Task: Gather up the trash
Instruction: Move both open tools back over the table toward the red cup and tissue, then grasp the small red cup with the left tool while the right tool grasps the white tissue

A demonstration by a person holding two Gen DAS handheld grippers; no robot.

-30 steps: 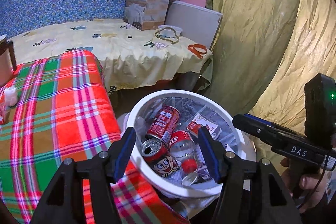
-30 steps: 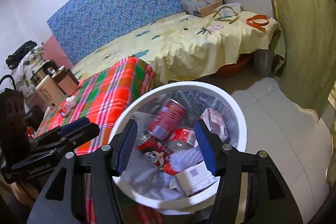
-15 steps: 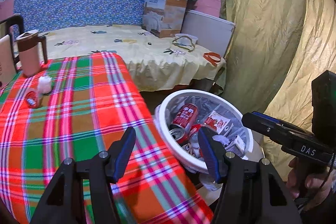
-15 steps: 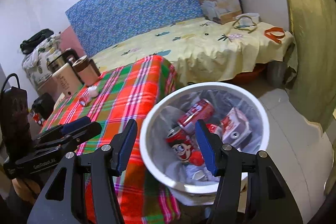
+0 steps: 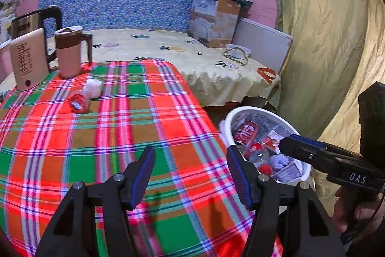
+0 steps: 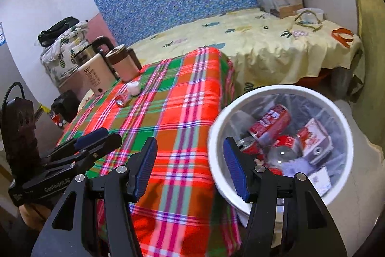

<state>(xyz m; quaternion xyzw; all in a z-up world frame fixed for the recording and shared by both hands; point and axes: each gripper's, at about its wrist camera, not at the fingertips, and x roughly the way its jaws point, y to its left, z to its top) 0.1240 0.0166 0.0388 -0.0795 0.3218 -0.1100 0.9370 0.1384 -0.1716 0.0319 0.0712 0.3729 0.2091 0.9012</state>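
Left gripper [image 5: 191, 175] sits low centre of its own frame, blue-padded fingers [image 5: 144, 172] spread apart, nothing between them, hovering over the plaid tablecloth [image 5: 115, 136]. In the right wrist view the same tool shows at lower left, its tips [image 6: 101, 139] over the cloth edge.

Right gripper [image 6: 190, 171] is low centre in its frame, jaws apart and empty; left finger over the cloth, right finger in front of the bin rim. In the left wrist view it enters from the right edge [image 5: 296, 146], held by a hand [image 5: 356, 211] at lower right, its tips in front of the bin.

White trash bin [image 6: 216, 127], lined with a clear bag, stands on the floor just beside the table, lower right of the frame; also right of centre in the left view [image 5: 231, 117]. Inside: red cans [image 6: 269, 122], a small carton [image 6: 315, 141], other bits too blurred to name.

Trash on the table, upper left of the cloth: a small red wrapper-like item [image 5: 78, 104] touching a white crumpled wad [image 5: 92, 88]; same pair in the right view [image 6: 120, 100] and [image 6: 133, 88].

Behind them at far left, a cream kettle [image 5: 27, 59] and a brown-lidded pink mug [image 5: 71, 52]. Yellow-sheeted bed [image 5: 187, 59] in the background with a cardboard box [image 5: 214, 18]; a curtain [image 5: 320, 40] fills the right side.
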